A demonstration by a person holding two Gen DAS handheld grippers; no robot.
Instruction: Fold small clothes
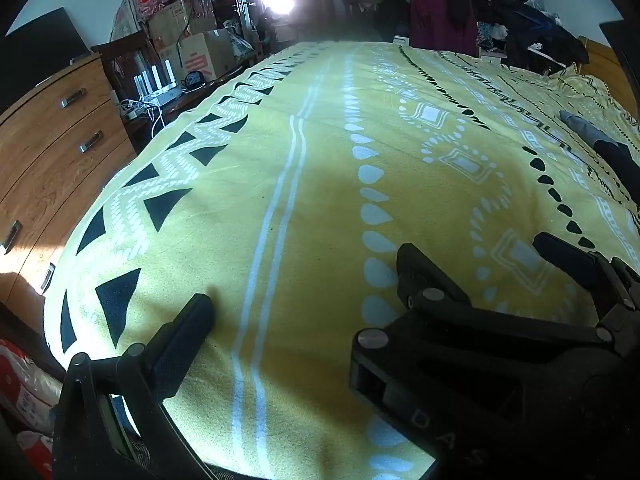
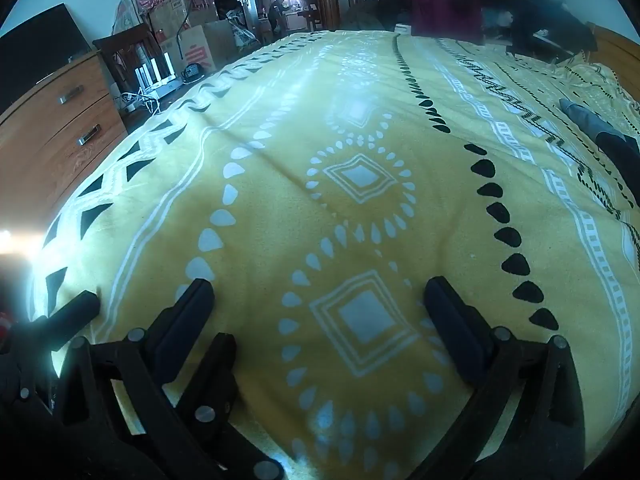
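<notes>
The folding looks not begun: the left gripper (image 1: pixel 306 276) and the right gripper (image 2: pixel 320 292) both hover low over the yellow bedspread with white and black patterns (image 1: pixel 320 200), side by side, each with its jaws spread wide and holding nothing. The only small garment I can see is a dark grey and black piece of clothing (image 1: pixel 600 140) lying unfolded far to the right on the bed, well apart from both grippers. In my judgement all the work is left: to reach it, lay it flat, and fold it.
</notes>
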